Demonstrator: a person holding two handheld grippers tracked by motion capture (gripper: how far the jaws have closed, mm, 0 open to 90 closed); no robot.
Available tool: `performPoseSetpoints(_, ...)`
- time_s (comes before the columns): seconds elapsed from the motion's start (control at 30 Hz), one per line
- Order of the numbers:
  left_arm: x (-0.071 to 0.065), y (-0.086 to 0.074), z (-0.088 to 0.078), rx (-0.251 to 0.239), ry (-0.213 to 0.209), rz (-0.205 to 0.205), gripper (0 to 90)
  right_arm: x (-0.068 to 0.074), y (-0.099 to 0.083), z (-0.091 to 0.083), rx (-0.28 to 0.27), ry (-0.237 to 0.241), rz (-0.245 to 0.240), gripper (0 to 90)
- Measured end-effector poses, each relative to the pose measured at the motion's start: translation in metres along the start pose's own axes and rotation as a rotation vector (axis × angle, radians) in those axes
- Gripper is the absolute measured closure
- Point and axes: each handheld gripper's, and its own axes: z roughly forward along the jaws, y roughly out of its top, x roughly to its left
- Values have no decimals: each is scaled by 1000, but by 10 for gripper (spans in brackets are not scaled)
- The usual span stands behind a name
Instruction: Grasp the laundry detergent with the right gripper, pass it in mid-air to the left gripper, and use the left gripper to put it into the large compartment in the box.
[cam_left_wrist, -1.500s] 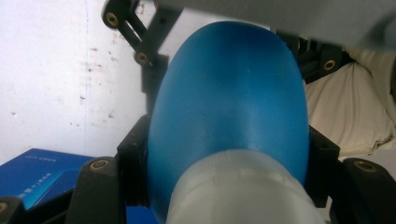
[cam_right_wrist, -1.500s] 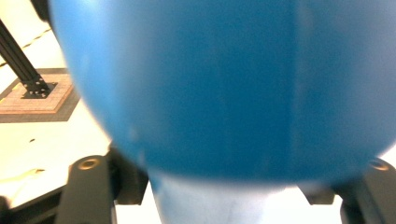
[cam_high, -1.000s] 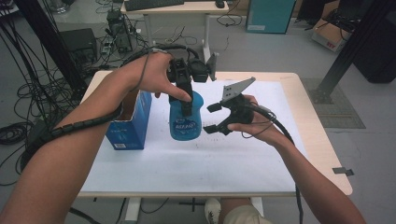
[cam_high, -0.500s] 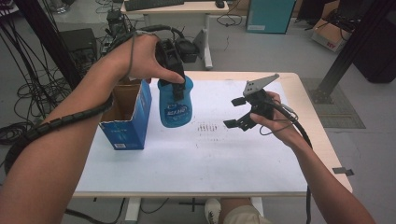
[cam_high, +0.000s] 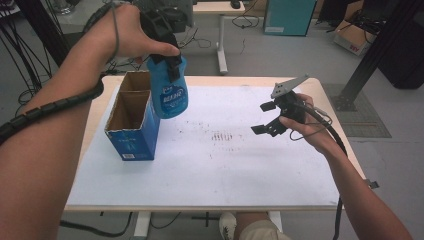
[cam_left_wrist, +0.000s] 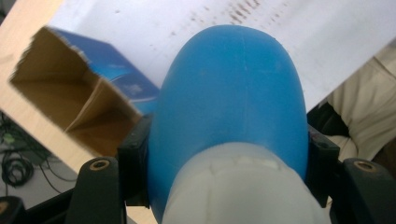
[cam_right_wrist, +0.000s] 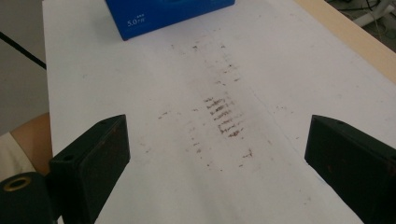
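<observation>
- Left gripper (cam_high: 167, 59) is clamped on the blue bottle (cam_high: 170, 92) near its top, and I see the bottle hanging in the air under the jaws, off the table.
- My right gripper (cam_high: 266, 117) hangs over the right half of the table with its jaws spread and nothing between them; they have just been opening.
- Around the work I see a blue cardboard box (cam_high: 131, 120) with its top open, standing at the left of the white sheet (cam_high: 210, 170) that covers the wooden table (cam_high: 327, 95). The bottle hangs just beside the box's right edge and above it.
- A patch of dark smudges (cam_high: 223, 136) marks the sheet between the box and the right gripper; nothing stands on it.
- In the left gripper view the bottle's (cam_left_wrist: 233, 98) rounded blue body bulges between the two black jaws, with its whitish part nearest the camera, and the box (cam_left_wrist: 70, 100) below it shows two brown compartments split by a divider.
- In the right gripper view I look between the spread jaws straight onto the smudges (cam_right_wrist: 224, 116), with the printed side of the box (cam_right_wrist: 168, 11) at the far edge.
- From above, the bottle's white lettering faces me, which neither gripper view shows.
- The bottle is well apart from the right gripper, across the smudged patch.
</observation>
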Motion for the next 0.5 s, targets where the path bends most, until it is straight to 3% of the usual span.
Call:
performPoseSetpoints(0.1,10,-2,-9,24,28,-40,369,-3,-1,-2,26,-4,4,74)
performPoseSetpoints(0.13,17,-2,-14,70,44,-8,369,-4,-1,-4,37,-3,6,74)
performPoseSetpoints(0.5,51,-14,-38,13,74,-227,369,-11,-1,-15,108,-47,50,76)
